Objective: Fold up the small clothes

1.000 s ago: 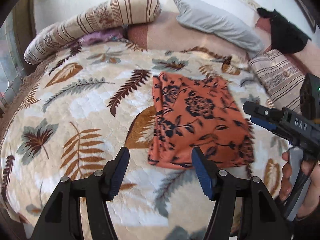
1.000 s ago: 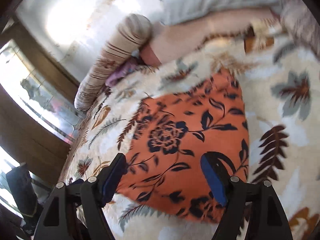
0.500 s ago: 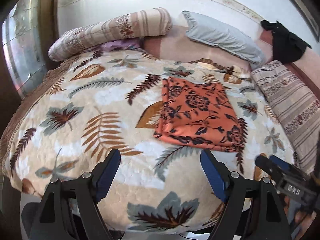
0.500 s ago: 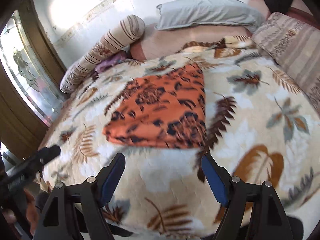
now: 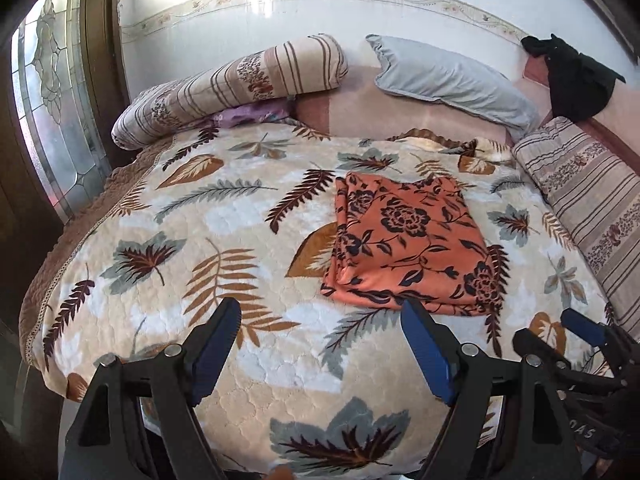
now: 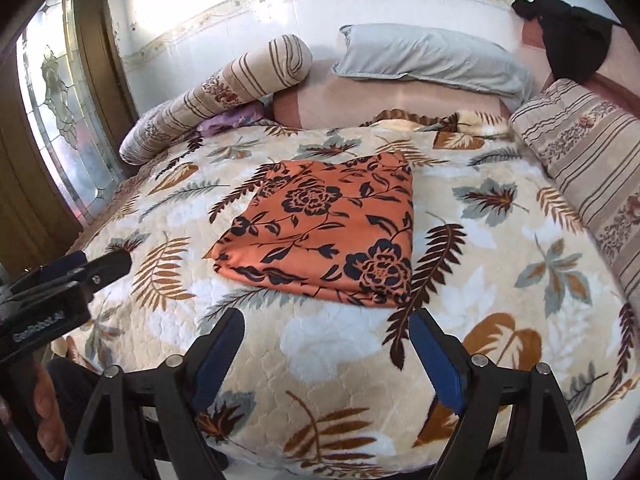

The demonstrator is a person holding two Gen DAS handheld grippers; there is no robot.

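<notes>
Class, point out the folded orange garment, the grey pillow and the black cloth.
Folded orange garment (image 6: 324,236), right wrist view, middle of its top layer.
Grey pillow (image 5: 448,80), left wrist view, centre of its face.
Black cloth (image 5: 576,80), left wrist view, its middle.

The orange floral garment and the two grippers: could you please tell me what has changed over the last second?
Both grippers have pulled back from the orange floral garment toward the foot of the bed: the left gripper and the right gripper were right over it, and now hover open short of its near edge. The garment stayed folded in place on the leaf-print blanket, touched by neither.
</notes>
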